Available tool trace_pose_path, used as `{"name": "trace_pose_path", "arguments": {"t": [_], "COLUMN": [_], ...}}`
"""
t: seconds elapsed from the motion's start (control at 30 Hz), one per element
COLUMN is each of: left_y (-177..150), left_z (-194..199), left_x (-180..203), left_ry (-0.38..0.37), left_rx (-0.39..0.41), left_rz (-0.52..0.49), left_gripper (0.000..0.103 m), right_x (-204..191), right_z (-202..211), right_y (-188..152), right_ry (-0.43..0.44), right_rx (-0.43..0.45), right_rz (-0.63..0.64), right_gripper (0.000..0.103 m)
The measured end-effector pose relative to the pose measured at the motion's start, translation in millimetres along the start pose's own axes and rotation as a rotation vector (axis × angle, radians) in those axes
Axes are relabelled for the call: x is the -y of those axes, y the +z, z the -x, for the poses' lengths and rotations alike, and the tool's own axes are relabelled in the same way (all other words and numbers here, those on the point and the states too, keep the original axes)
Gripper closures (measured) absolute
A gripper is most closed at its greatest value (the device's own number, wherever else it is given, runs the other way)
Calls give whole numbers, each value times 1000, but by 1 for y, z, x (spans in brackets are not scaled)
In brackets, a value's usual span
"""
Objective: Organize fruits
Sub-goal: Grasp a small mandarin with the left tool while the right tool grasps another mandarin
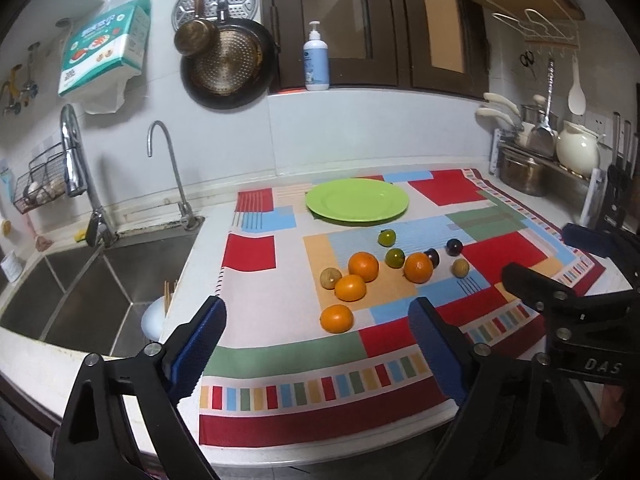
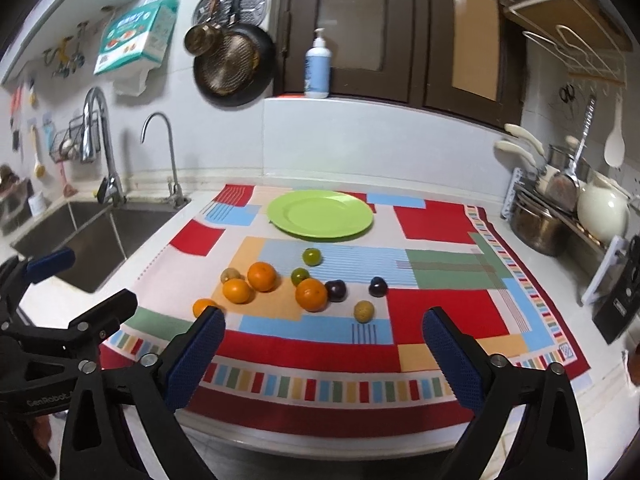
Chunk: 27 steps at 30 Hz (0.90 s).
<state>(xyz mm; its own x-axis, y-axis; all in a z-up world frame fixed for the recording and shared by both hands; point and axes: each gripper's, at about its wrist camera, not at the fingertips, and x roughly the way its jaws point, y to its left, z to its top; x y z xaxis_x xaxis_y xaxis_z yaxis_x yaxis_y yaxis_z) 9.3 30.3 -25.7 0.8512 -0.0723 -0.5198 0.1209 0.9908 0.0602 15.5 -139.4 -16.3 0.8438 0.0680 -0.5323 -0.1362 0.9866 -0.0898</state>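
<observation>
both hand-held grippers — left, right — gape empty short of the green plate; likely next, grasping a nearby orange.

Right gripper near the front edge of the surface, jaws wide apart, nothing between them. Patterned cloth covers most of the surface. Green plate at the far side of the cloth, bare. Fruit scattered loose in the middle: four oranges, the nearest partly hidden behind the left jaw; two green fruits; two dark purple ones; two small brownish ones, kind unclear. Left gripper at the left edge, over the near corner of the sink. Pots and a cream jug far right.
</observation>
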Motion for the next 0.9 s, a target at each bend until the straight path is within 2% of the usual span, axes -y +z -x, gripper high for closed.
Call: {"name": "trace_pose_path", "arguments": {"t": [0.23, 0.4, 0.9], "left_y": [-6, -8, -18], "left_z": [-18, -37, -101], "left_x": [-7, 0, 15], "left_ry": [-34, -28, 35], "left_rx": [-34, -56, -205], "left_rz": [16, 34, 130], "left_gripper": [19, 22, 35], "right_x": [-12, -9, 4], "right_z": [-19, -39, -118], "right_y": [-1, 0, -6], "right_ry": [7, 26, 162], "right_rx": [-32, -69, -198], "right_rz": [0, 13, 48], "right_gripper": [13, 17, 25]}}
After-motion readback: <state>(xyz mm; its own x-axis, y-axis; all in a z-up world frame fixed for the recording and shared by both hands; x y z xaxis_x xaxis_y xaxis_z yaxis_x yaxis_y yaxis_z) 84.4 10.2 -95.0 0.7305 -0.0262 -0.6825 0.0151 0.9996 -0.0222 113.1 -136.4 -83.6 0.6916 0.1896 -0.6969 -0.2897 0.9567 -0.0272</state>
